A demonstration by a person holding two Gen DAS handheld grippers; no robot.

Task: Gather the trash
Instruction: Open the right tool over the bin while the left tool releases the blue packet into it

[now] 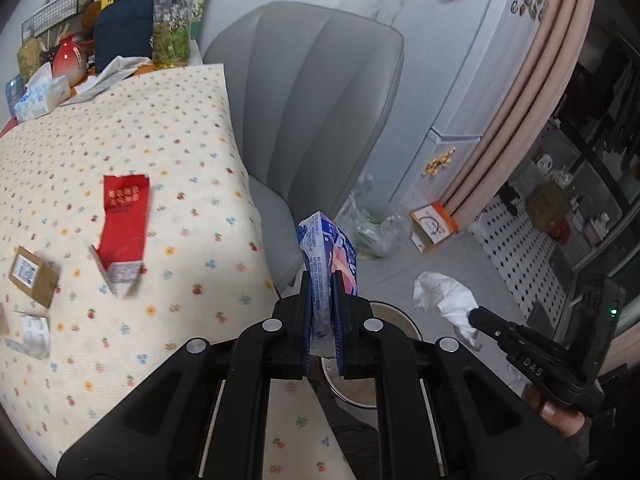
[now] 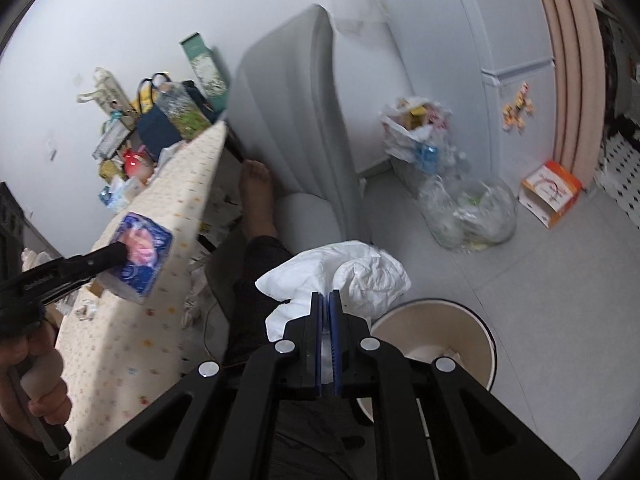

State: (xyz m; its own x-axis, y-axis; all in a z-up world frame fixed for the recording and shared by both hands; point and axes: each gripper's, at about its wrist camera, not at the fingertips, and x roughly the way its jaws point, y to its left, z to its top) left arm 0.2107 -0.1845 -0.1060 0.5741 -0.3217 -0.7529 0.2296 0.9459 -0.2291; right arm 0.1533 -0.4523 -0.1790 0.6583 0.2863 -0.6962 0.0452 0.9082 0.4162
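So the table (image 1: 120, 140) sits left of the chair (image 1: 320, 100), with the bin (image 2: 432, 344) on the floor just off its near right corner. The left gripper (image 1: 322, 300) has a wrapper (image 1: 328, 256) pinched above the bin, and the right gripper (image 2: 328, 312) has a tissue (image 2: 352, 268) over the bin's far rim. A packet (image 1: 122, 224) lies mid-table, a box (image 1: 34, 276) at the left edge, a bag (image 1: 124, 36) at the far edge. A sack (image 2: 468, 212) sits on the floor right of the chair.
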